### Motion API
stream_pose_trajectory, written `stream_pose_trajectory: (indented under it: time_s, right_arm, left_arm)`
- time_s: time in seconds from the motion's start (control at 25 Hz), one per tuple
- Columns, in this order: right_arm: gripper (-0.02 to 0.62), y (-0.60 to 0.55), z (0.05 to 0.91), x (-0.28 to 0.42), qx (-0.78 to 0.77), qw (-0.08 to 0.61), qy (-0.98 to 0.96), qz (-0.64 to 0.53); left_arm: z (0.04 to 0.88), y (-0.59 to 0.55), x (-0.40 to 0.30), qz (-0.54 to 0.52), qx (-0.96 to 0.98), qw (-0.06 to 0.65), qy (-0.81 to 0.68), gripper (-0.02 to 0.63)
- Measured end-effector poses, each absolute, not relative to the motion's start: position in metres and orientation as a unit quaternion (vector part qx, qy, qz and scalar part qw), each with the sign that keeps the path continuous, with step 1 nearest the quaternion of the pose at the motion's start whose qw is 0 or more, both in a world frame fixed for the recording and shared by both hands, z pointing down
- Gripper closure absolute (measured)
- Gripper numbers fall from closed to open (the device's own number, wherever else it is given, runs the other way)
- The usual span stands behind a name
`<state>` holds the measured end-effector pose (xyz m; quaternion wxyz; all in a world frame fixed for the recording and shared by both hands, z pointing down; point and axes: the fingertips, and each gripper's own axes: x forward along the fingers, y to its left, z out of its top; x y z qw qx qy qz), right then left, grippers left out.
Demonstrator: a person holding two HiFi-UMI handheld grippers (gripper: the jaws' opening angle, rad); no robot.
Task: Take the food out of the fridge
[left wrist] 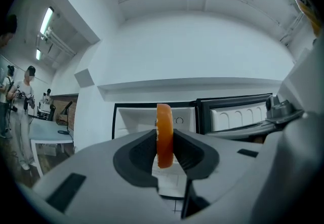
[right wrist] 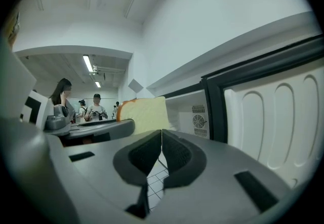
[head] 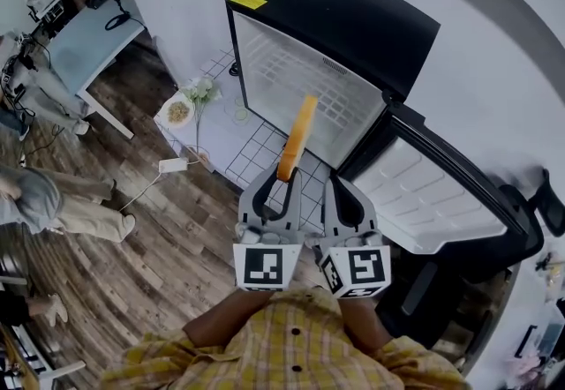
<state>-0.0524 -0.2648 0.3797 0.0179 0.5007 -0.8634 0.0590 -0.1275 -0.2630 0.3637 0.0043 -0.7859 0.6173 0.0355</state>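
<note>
Clamped at mid-frame of the head view, between the jaws of the left gripper [head: 284,178]: a slice of bread [head: 297,134], orange crust edge-on, poking up toward the open black fridge [head: 353,22]. Out of the fridge already, hanging just in front of its white interior, over the white tiled surface [head: 231,139] at the fridge's foot. Same slice upright and thin at the centre of the left gripper view [left wrist: 164,134], jaws partway apart and pressing on both of its flat faces. Just to the right in the head view, the right gripper [head: 341,185], jaws brought together with nothing between them, as in its own view [right wrist: 161,139]. At left-centre of that view, the pale face of the bread [right wrist: 144,114]; at right, the ribbed white inside of the fridge door [right wrist: 276,116]. Toward upper left in the head view, on the tiled surface, a plate of food [head: 178,111] and pale flowers [head: 201,90].
</note>
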Motion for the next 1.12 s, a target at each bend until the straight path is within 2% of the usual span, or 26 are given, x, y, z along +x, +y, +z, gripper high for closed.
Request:
stream_pose_trajectory:
  time_s: [1.12]
  right_arm:
    - [0.588, -0.239, 0.368, -0.062, 0.491, 0.01, -0.871, 0.031]
  left_arm:
    - [0.359, -0.232, -0.131, 0.03, -0.78, 0.024, 0.625, 0.512]
